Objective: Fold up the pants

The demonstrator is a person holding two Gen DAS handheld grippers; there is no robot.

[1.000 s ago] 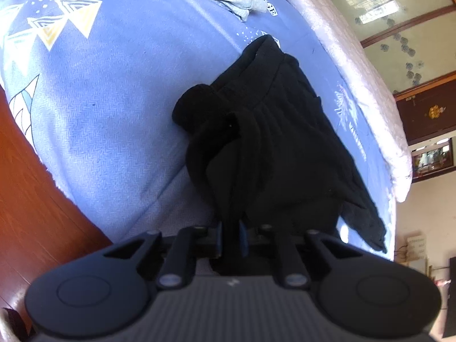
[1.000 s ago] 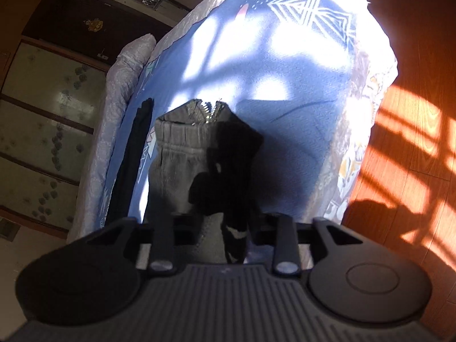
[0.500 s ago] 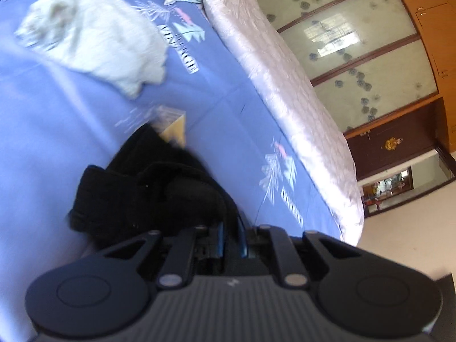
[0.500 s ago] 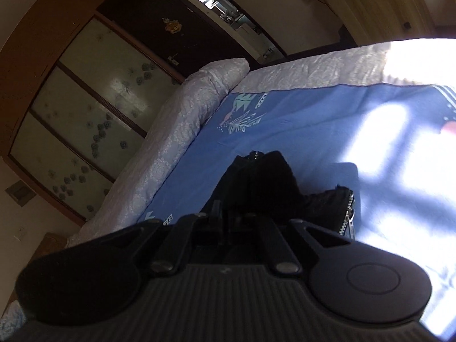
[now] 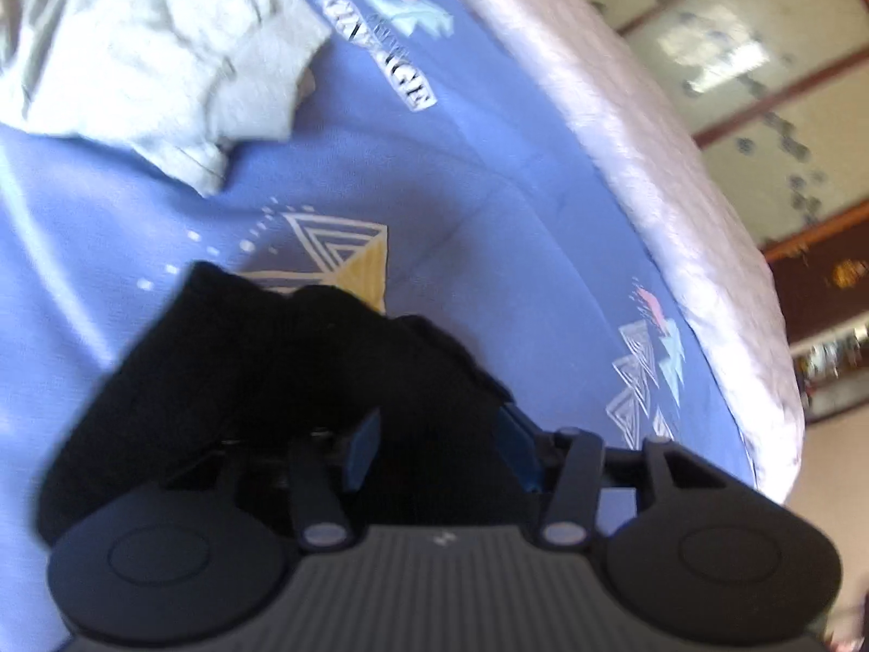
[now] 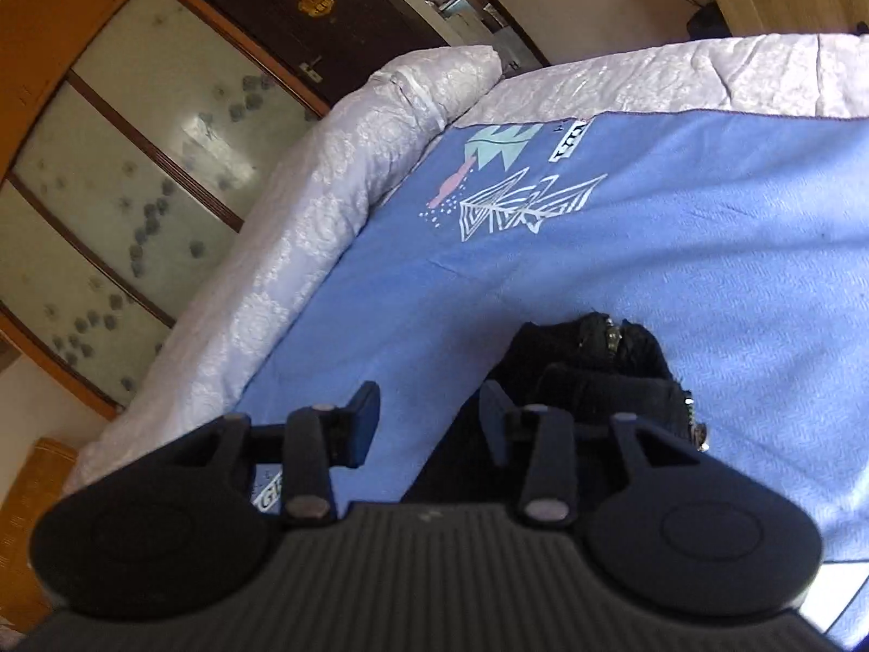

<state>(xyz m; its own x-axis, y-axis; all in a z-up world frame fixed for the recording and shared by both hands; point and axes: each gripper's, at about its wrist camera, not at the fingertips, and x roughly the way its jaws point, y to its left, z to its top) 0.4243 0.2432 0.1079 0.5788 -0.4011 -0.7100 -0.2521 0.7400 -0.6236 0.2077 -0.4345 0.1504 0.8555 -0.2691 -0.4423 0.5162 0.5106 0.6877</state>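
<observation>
Change, left: a second ago the left gripper [image 5: 440, 448] pinched a fold of the black pants [image 5: 260, 375]; now its jaws are opening, blue pads apart, dark cloth lying between them without being pressed.
Change, right: the right gripper [image 6: 429, 424] was clamped on the cloth; its jaws are now opening, with only the blue blanket [image 6: 652, 250] seen in the gap.
Change, view: wood floor gone from both views; the white quilt [image 5: 624, 125] and the patterned glass doors [image 6: 136, 174] now fill the background.
Pants, left view: bunched heap on the blanket, directly under and ahead of the pads.
Pants, right view: heap just beside the right-hand finger [image 6: 497, 421], zipper at its far edge.
Other: pale grey garment [image 5: 146, 54] well apart, upper left.
</observation>
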